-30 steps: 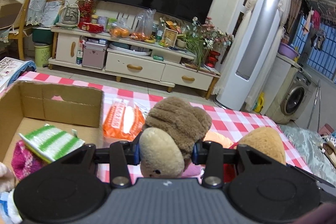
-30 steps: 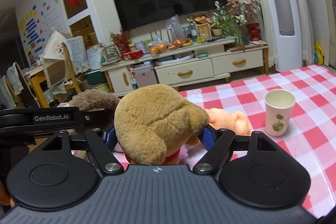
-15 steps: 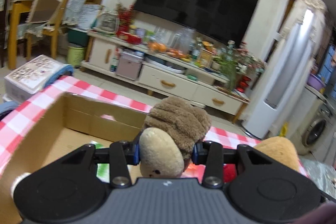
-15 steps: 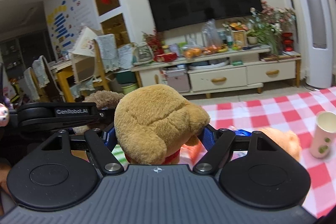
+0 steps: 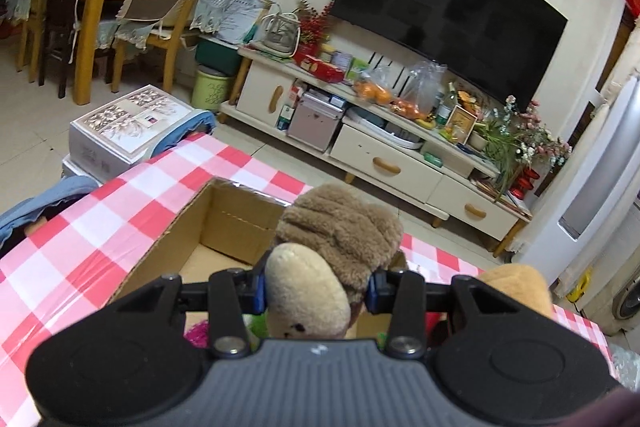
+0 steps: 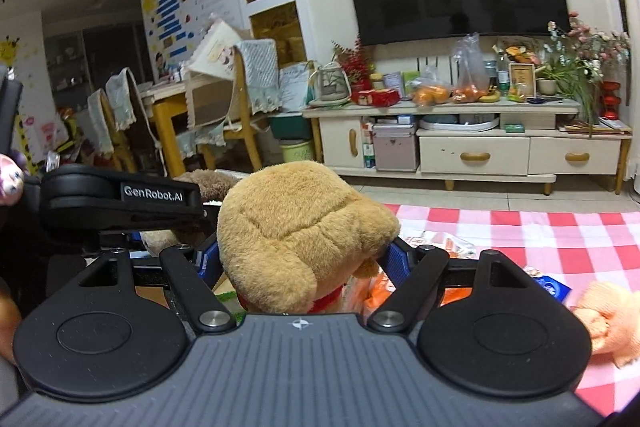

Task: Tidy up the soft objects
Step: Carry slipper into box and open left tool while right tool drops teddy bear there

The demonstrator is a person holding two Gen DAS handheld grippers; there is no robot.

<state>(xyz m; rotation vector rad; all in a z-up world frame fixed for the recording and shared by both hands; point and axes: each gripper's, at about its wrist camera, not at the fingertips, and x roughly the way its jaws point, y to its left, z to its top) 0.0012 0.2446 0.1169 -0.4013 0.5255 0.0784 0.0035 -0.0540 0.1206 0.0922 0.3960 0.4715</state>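
Note:
My left gripper (image 5: 316, 291) is shut on a dark brown plush toy (image 5: 340, 231) with a pale snout, held over the open cardboard box (image 5: 240, 223) on the red-checked table (image 5: 120, 203). My right gripper (image 6: 306, 257) is shut on a tan plush toy (image 6: 296, 227) with a red collar. The left gripper's black body (image 6: 120, 199) shows just left of the tan toy in the right wrist view, with the brown toy (image 6: 208, 183) behind it. The tan toy (image 5: 516, 283) peeks in at the right of the left wrist view. Green and pink soft items (image 5: 200, 331) lie in the box, mostly hidden.
An orange plush (image 6: 608, 319) and an orange snack packet (image 6: 436, 243) lie on the table to the right. Beyond the table edge stand a TV cabinet (image 5: 400, 155), a patterned box (image 5: 132, 123) on the floor and wooden chairs (image 5: 160, 11).
Both grippers have swung left with their toys. The left one now hangs over the box's far left part; the paper cup has left the right wrist view.

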